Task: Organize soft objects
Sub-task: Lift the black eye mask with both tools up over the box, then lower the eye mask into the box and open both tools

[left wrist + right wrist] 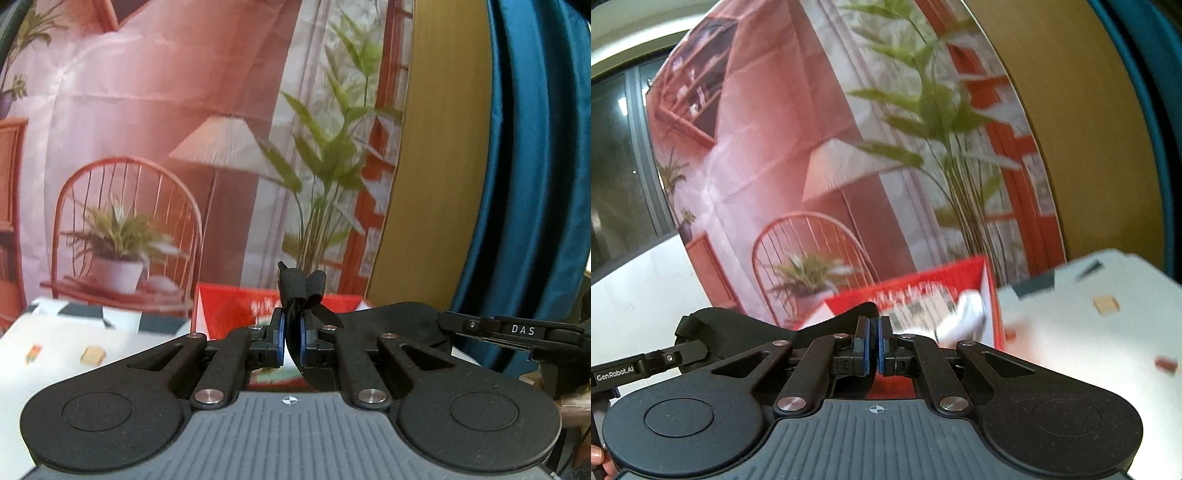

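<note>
In the lower centre of the left wrist view, the left gripper (pixel 292 332) was closed on a black elastic fabric piece (pixel 301 286), and a folded loop of it stood up above the blue pads (pixel 282 330). The same cloth stretched to the right of the frame, towards the other tool. In the right wrist view, the right gripper (pixel 874 338) was also clamped on this black fabric (pixel 746 326) — the cloth spread from its jaws to the left of the frame. Behind both tools stood a red cardboard box (pixel 916 284) with something white inside, blurred. It rested on a white table (pixel 48 343). Farther back hung a printed backdrop with a red chair and green plants (pixel 147 129), and at the right a blue curtain (pixel 535 147).
</note>
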A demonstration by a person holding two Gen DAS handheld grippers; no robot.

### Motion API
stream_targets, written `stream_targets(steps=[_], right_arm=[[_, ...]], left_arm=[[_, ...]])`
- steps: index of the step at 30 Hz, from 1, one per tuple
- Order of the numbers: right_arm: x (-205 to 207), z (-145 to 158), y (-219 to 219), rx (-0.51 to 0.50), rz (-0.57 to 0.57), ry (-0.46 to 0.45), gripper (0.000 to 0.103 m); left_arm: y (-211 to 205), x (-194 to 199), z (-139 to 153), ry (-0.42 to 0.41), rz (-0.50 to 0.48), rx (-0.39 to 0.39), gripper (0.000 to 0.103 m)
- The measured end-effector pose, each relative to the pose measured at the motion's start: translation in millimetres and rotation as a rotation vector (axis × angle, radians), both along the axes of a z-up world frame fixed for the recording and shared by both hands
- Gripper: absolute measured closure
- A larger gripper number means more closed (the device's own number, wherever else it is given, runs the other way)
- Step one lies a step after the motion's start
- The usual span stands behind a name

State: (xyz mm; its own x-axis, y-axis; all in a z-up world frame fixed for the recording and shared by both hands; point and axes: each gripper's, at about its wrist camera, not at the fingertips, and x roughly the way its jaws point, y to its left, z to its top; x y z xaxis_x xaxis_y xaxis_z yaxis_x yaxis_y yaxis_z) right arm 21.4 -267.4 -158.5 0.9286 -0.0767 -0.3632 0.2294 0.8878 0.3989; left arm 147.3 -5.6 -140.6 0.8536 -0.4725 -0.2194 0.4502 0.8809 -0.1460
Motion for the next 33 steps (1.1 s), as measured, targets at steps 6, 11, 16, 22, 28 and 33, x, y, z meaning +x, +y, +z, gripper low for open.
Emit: stream_targets(steps=[6, 11, 16, 22, 28, 33], right_arm=[[49, 15, -12, -0.075, -0.016, -0.013, 0.099], [88, 8, -21, -0.146, -0.029, 0.027, 0.099], [110, -17, -22, -0.188, -0.015, 0.111, 0.099], [111, -52, -26, -0.146, -0.017, 0.208, 0.099], [104, -67, -33, -0.091, -0.041, 0.235, 0.099], [101, -69, -31, -0.092, -0.046, 0.249, 0.098]], left_arm=[[-29, 41, 12, -0.04, 0.009, 0.045, 0.094], [-46, 76, 2, 0.021, 0.037, 0.082, 0.094], [-64, 95, -22, 0.086, 0.03, 0.185, 0.094], [-64, 111, -48, 0.219, 0.021, 0.224, 0.094], [-60, 122, -54, 0.263, 0.034, 0.242, 0.094], [-62, 123, -53, 0.262, 0.031, 0.288, 0.092]])
